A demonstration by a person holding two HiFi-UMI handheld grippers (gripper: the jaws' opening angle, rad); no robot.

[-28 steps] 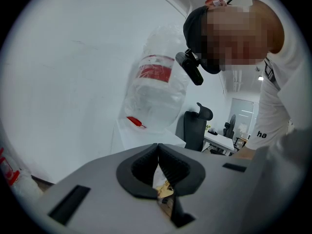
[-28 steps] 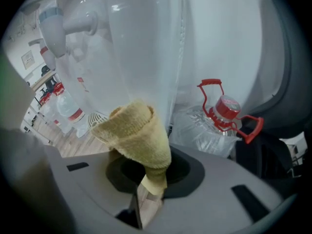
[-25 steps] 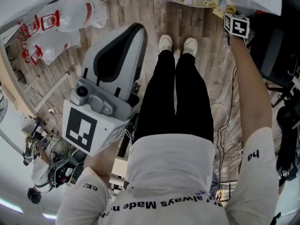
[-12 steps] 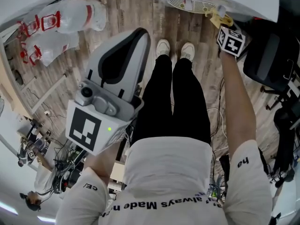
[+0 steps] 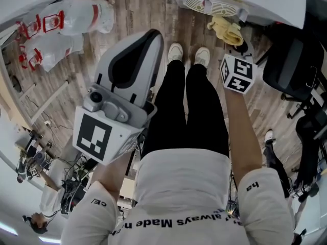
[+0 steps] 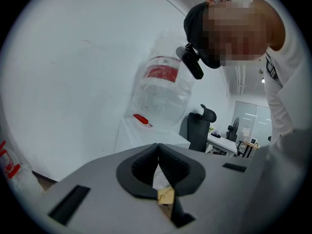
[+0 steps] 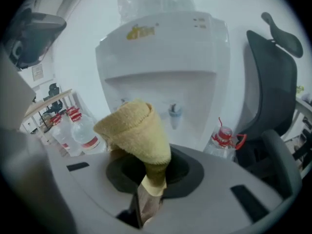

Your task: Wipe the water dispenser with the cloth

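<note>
The white water dispenser point(image 7: 165, 57) stands in front of me, with its taps point(image 7: 174, 112) in a recess and a large bottle on top. In the head view only its top and drip grille point(image 5: 209, 5) show at the upper edge. My right gripper point(image 7: 152, 172) is shut on a bunched yellow cloth point(image 7: 135, 129), held a short way off the dispenser's front. From above, the cloth point(image 5: 227, 30) hangs beyond the right gripper point(image 5: 236, 45) over the floor. My left gripper point(image 5: 148, 37) is held out at the left, shut and empty point(image 6: 157, 147), pointing towards the dispenser's bottle point(image 6: 161, 87).
A black office chair point(image 7: 273, 77) stands right of the dispenser, with a red-handled bottle point(image 7: 224, 138) at its foot. Small water bottles point(image 7: 73, 128) sit at the left. Wrapped bottle packs point(image 5: 61, 27) lie on the wooden floor, and cables point(image 5: 245, 137) trail beside my right leg.
My right gripper has drawn back from the dispenser towards my body, bringing the yellow cloth with it. The left gripper has barely moved.
</note>
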